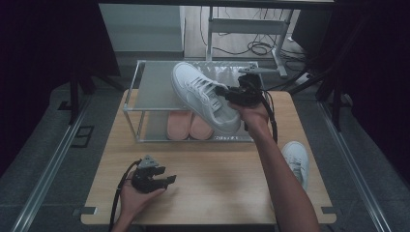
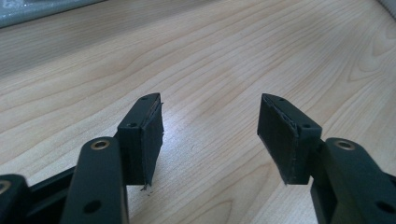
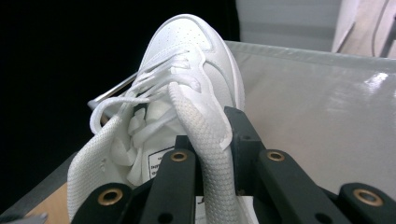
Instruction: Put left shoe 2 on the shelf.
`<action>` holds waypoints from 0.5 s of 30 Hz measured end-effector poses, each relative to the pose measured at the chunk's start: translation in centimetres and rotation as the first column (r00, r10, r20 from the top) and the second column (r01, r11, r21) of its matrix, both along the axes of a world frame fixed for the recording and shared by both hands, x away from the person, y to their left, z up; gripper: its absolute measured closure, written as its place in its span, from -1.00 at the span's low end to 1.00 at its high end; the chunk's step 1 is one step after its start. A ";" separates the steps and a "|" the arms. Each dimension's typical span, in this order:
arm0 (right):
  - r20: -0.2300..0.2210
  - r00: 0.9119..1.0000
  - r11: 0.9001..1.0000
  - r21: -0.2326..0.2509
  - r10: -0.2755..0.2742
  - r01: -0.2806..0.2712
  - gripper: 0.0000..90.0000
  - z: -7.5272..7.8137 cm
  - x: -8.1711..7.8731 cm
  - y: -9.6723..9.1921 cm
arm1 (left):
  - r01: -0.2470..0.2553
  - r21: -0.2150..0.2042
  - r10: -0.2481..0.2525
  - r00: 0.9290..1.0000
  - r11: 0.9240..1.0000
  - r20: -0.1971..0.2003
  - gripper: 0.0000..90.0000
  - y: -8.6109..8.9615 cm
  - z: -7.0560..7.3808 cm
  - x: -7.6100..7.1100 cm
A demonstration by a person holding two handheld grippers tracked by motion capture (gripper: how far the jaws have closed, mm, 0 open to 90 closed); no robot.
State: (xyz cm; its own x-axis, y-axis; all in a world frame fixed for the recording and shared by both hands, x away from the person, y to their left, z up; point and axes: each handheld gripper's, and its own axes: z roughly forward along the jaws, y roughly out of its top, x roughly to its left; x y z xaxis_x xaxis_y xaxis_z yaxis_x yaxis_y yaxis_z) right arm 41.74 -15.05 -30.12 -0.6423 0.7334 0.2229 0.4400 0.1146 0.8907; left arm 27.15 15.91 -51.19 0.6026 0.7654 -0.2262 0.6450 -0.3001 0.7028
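Note:
A white sneaker [image 1: 205, 96] hangs tilted over the top shelf of a low metal rack [image 1: 133, 96], toe toward the far left. My right gripper [image 1: 232, 96] is shut on the side wall of its collar [image 3: 210, 140], and the laces and tongue show beyond the jaws. A second white sneaker [image 1: 296, 159] lies on the wooden table [image 1: 212, 179] at the right edge, beside the right forearm. My left gripper [image 1: 167, 180] rests near the table's front left, open, with bare wood between its fingertips [image 2: 149, 135].
A pair of pink slippers [image 1: 188, 126] sits on the rack's lower shelf. The rack's grey top shelf [image 3: 317, 102] stretches out behind the held sneaker. Dark curtains flank the table, and cables lie on the floor at the back.

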 end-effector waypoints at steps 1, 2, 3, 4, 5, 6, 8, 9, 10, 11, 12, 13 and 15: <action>-0.002 1.000 1.000 -0.004 -0.011 0.011 0.82 0.1 0.3 0.1 | 0.000 0.001 0.000 1.000 1.000 -0.003 -0.08 -0.1 -0.1 0.0; -0.004 1.000 1.000 -0.006 -0.021 0.021 0.82 0.2 0.6 0.3 | 0.003 0.003 -0.003 1.000 1.000 -0.004 -0.08 -0.1 -0.1 0.0; -0.005 1.000 1.000 -0.010 -0.030 0.030 0.82 0.3 0.9 0.4 | 0.005 0.004 -0.005 1.000 1.000 0.001 -0.07 -0.1 -0.1 0.0; -0.011 0.999 0.999 -0.009 -0.038 0.037 0.82 0.3 1.2 0.5 | 0.006 0.004 -0.006 1.000 1.000 0.001 -0.07 -0.1 -0.1 0.0; -0.019 0.999 0.999 -0.004 -0.045 0.045 0.82 0.4 1.6 0.5 | 0.006 0.005 -0.006 1.000 1.000 -0.001 -0.07 -0.1 -0.1 0.0; -0.026 0.998 0.999 0.001 -0.052 0.052 0.82 0.4 1.9 0.6 | 0.006 0.005 -0.006 1.000 1.000 0.000 -0.06 0.0 -0.1 0.0; -0.036 0.997 0.998 0.009 -0.070 0.070 0.82 0.5 2.5 0.6 | 0.006 0.006 -0.006 1.000 1.000 0.003 -0.06 0.0 0.0 0.0; -0.042 0.996 0.997 0.013 -0.078 0.079 0.82 0.6 2.7 0.6 | 0.006 0.006 -0.006 1.000 1.000 0.004 -0.06 0.0 0.0 0.0; -0.045 0.995 0.996 0.016 -0.087 0.088 0.82 0.6 3.0 0.7 | 0.006 0.005 -0.006 1.000 1.000 0.005 -0.06 0.0 0.0 0.0; -0.049 0.994 0.995 0.015 -0.095 0.096 0.82 0.7 3.3 0.8 | 0.007 0.007 -0.007 1.000 1.000 0.004 -0.06 0.1 0.0 0.0; -0.054 0.993 0.995 0.014 -0.103 0.104 0.82 0.8 3.6 0.9 | 0.004 0.002 -0.004 1.000 1.000 0.004 -0.06 0.0 0.0 0.0; -0.056 0.992 0.994 0.012 -0.111 0.112 0.82 0.9 3.9 1.0 | 0.004 0.002 -0.004 1.000 1.000 0.003 -0.06 0.0 0.0 0.0; -0.057 0.990 0.992 0.006 -0.127 0.127 0.82 1.1 4.4 1.3 | 0.004 0.000 -0.004 1.000 1.000 0.002 -0.06 0.0 0.0 0.0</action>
